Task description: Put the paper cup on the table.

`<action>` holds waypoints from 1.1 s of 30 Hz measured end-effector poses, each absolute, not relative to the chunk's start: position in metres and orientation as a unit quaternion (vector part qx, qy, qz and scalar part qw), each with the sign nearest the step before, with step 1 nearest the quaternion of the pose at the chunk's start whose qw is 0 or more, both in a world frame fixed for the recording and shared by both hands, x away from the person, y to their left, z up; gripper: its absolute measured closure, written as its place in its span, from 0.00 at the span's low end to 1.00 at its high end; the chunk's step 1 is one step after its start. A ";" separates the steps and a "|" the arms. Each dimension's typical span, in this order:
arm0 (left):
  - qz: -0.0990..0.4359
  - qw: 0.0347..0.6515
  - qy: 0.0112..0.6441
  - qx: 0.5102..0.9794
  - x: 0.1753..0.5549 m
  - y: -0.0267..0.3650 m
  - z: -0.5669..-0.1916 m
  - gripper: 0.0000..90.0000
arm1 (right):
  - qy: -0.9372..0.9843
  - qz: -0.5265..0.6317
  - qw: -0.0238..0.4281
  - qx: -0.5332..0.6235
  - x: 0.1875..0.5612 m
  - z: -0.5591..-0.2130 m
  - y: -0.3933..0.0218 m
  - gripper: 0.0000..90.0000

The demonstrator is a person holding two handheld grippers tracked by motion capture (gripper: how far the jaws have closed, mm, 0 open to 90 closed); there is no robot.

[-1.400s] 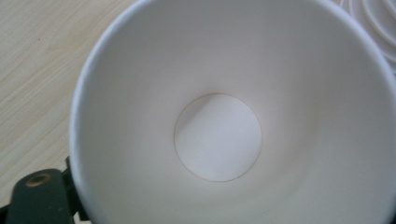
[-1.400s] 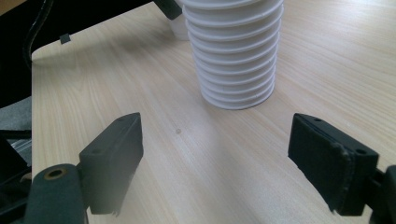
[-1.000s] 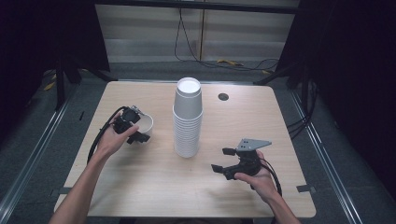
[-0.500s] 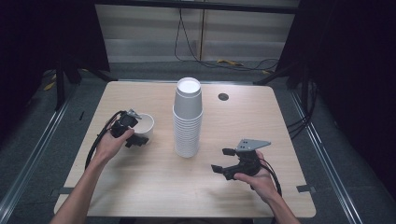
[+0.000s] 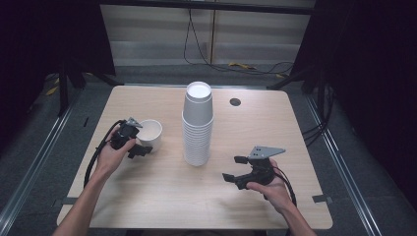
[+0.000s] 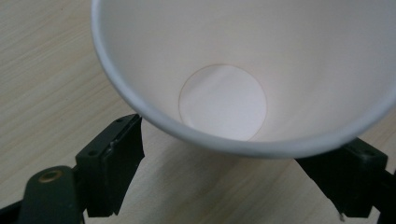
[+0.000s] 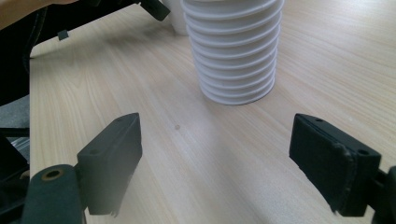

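While both hands rest on table (image 5: 162, 196):
Left gripper (image 5: 138, 142): jaws spread wide either side of single cup (image 5: 149, 132); pads look clear of its wall, nothing clamped.
Single cup: upright, mouth up, left of stack, near table's left edge; inside empty (image 6: 243, 84).
Cup stack (image 5: 197, 125): upright at table centre.
Right gripper (image 5: 235, 169): jaws wide apart, holding nothing, pointed toward stack base (image 7: 238, 70).
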State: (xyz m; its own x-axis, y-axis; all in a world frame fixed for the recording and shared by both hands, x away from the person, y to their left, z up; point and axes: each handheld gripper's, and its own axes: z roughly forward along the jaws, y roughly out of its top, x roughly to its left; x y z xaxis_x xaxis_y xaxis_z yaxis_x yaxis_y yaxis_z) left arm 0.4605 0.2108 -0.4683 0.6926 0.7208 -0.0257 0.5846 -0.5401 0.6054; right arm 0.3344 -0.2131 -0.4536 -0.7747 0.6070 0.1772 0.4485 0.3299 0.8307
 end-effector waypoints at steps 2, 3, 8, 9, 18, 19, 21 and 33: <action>0.115 0.308 0.376 0.867 0.458 0.213 -0.467 0.18 | 0.811 0.479 0.082 0.325 0.335 -0.454 -0.213 0.19; 0.112 0.310 0.372 0.868 0.458 0.215 -0.467 0.18 | 0.811 0.479 0.082 0.326 0.334 -0.454 -0.213 0.19; 0.096 0.313 0.392 0.860 0.453 0.222 -0.467 0.18 | 0.810 0.480 0.086 0.327 0.334 -0.453 -0.215 0.19; 0.096 0.318 0.396 0.856 0.451 0.223 -0.467 0.18 | 0.810 0.479 0.086 0.328 0.334 -0.453 -0.215 0.19; 0.082 0.341 0.397 0.848 0.430 0.230 -0.467 0.18 | 0.809 0.478 0.090 0.330 0.335 -0.451 -0.216 0.18; 0.091 0.340 0.399 0.847 0.427 0.230 -0.467 0.18 | 0.808 0.478 0.090 0.331 0.336 -0.451 -0.217 0.17; 0.087 0.355 0.396 0.843 0.422 0.231 -0.466 0.18 | 0.807 0.475 0.092 0.337 0.336 -0.452 -0.217 0.16; 0.106 0.384 0.367 0.841 0.393 0.221 -0.462 0.18 | 0.801 0.477 0.102 0.346 0.334 -0.448 -0.218 0.16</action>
State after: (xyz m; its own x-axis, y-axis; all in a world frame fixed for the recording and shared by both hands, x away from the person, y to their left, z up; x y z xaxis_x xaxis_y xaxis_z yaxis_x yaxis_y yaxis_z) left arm 0.3932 0.2211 -0.4618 0.7076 0.6990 -0.1035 0.5361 -0.4356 0.7231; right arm 0.3340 -0.2177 -0.4481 -0.7403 0.6513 0.1665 0.4567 0.3056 0.8355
